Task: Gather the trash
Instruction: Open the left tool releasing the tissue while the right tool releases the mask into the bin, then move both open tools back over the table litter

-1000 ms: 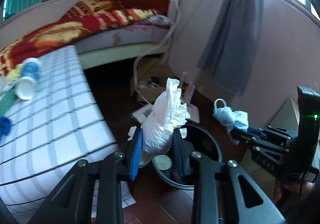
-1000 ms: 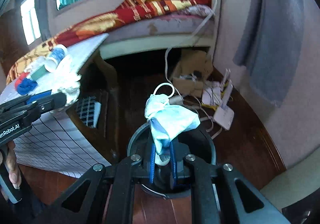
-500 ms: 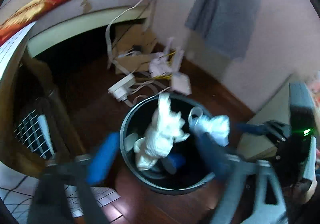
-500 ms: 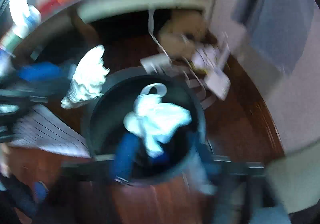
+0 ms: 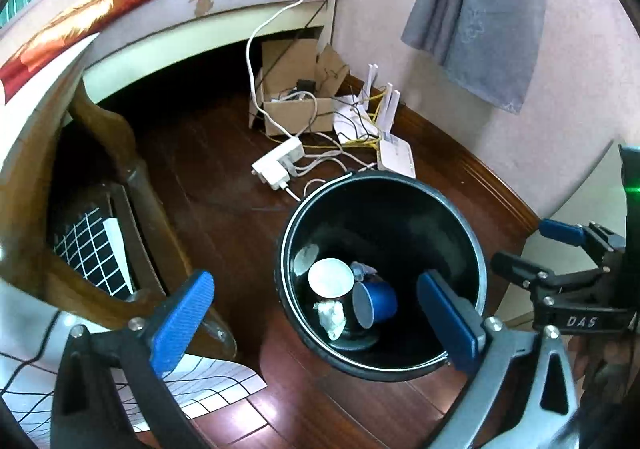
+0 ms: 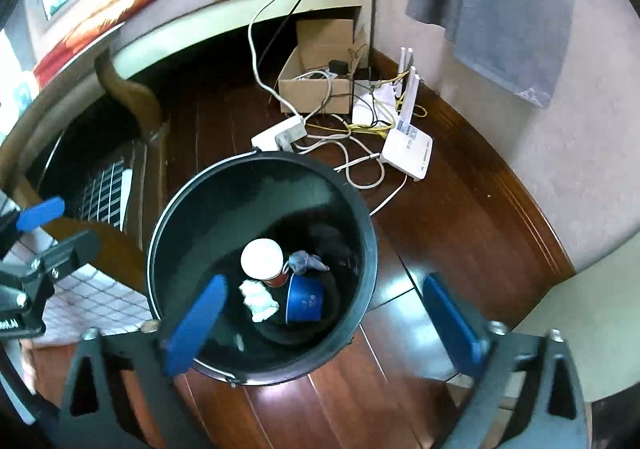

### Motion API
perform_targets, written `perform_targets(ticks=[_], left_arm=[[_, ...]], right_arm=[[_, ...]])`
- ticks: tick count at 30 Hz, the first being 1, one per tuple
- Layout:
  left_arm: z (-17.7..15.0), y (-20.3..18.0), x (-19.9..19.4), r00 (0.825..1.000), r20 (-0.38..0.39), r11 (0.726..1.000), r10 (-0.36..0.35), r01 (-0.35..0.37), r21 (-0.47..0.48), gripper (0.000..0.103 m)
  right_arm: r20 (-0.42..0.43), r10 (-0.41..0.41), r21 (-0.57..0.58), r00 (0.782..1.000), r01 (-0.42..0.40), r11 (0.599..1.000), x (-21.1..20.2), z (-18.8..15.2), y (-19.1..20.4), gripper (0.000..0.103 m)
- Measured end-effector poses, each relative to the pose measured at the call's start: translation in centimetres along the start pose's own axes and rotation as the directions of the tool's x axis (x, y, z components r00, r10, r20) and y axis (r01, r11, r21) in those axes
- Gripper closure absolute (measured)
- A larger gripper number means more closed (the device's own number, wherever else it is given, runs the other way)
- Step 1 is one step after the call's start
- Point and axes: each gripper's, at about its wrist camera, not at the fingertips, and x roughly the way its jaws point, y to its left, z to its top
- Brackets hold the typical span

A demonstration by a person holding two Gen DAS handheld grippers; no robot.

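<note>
Looking down from both wrist cams, the black bin point(image 5: 382, 363) sits on the dark wood floor, lower middle of each frame. Both grippers' jaws are opening, nothing between them. The left gripper point(image 5: 320, 313) has its blue pads spread either side of the bin's near rim, and the right gripper point(image 6: 326, 321) has one pad over the bin's mouth and the other out over the floor at lower right. Down at the bottom of the bin: a white paper cup point(image 6: 262, 259) with a red base, a blue cup point(image 6: 304, 299) on its side, a crumpled white tissue point(image 6: 258, 299) and a bluish-grey face mask point(image 6: 306, 263), all bunched close together. Upper middle of the frame there's a cardboard box point(image 6: 316, 89), a white power strip point(image 6: 280, 133) and a white router point(image 6: 408, 151) tangled in cables by the wall.
</note>
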Motion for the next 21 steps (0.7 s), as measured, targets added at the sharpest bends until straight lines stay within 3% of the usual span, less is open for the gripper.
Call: perform_targets(ticks=[3, 7, 11, 13, 21], left_arm=[[-0.1, 0.0, -0.5, 1.000, 0.009, 1.000, 0.005, -0.005, 0.003, 0.001], [-0.1, 0.2, -1.1, 1.000, 0.021, 1.000, 0.011, -0.011, 0.004, 0.001], [0.1, 0.2, -1.9, 0.999, 0.036, 1.000, 0.016, -0.016, 0.003, 0.001], [0.1, 0.3, -2.4, 0.999, 0.043, 1.000, 0.022, -0.022, 0.004, 0.001], [0.1, 0.2, -3.4, 0.998, 0.059, 1.000, 0.026, -0.026, 0.008, 0.001]], right_arm=[[0.026, -0.001, 0.007, 1.000, 0.001, 1.000, -0.6, 0.1, 0.2, 0.000], [0.162, -0.074, -0.039, 0.984, 0.081, 0.996, -2.5, -0.4, 1.6, 0.000], [0.110, -0.095, -0.017, 0.989, 0.098, 0.995, -2.5, 0.3, 1.6, 0.000], [0.085, -0.059, 0.026, 0.995, 0.057, 0.998, -2.6, 0.4, 0.9, 0.000], [0.078, -0.055, 0.071, 0.995, 0.050, 0.996, -3.4, 0.5, 0.2, 0.000]])
